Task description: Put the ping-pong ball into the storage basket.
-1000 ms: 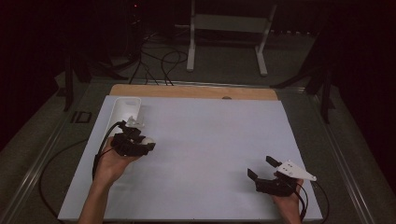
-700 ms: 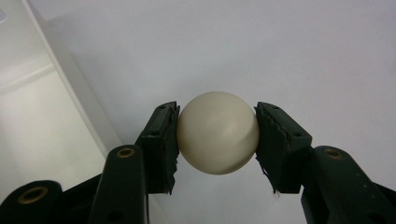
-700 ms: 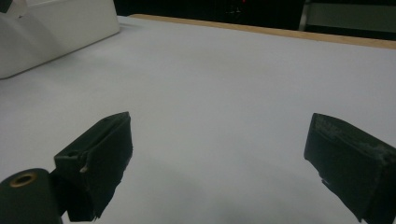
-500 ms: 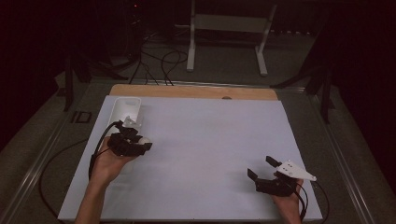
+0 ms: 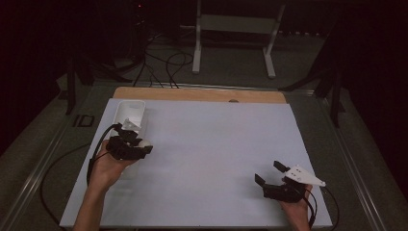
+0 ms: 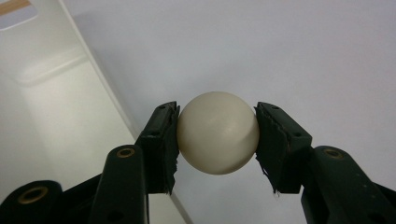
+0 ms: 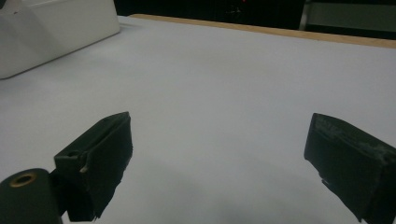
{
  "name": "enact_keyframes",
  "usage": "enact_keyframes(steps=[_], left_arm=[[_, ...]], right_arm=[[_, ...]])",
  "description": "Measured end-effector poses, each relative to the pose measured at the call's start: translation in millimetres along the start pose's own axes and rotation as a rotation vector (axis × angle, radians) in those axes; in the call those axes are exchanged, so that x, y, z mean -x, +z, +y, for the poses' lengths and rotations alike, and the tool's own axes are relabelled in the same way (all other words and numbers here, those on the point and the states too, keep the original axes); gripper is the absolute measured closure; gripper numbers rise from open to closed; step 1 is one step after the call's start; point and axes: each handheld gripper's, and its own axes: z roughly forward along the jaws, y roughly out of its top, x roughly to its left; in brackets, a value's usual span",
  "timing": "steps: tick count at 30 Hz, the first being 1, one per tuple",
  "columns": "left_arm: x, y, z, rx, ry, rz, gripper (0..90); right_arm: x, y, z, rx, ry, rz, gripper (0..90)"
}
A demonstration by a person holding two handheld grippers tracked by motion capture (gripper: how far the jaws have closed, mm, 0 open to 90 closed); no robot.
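Observation:
A cream-white ball [image 6: 218, 133] sits squeezed between the two black pads of my left gripper [image 6: 217, 140], which is shut on it just above the white table sheet. In the high view the left gripper [image 5: 132, 144] hovers at the near end of a white rectangular tray [image 5: 130, 111] at the table's left. The tray's wall [image 6: 70, 93] fills the left of the left gripper view. My right gripper [image 5: 267, 172] rests low near the front right corner, jaws wide open with nothing between them [image 7: 219, 154].
The white sheet [image 5: 216, 144] covers the table, with a wooden strip [image 5: 197, 94] along its far edge. The tray [image 7: 56, 28] appears far off in the right gripper view. Cables [image 5: 163, 67] and a white stand [image 5: 231, 29] lie on the floor beyond.
My left gripper has shifted slightly left and away, closer to the tray, still holding the ball. The right gripper has not moved.

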Motion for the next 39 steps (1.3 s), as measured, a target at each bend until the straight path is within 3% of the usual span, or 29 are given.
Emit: enact_keyframes(steps=[39], left_arm=[[-17.9,-11.4,-3.2,0.002,-0.035,0.048,51.4]], right_arm=[[-0.2,0.1,-0.1,-0.002,-0.001,-0.001,7.3]])
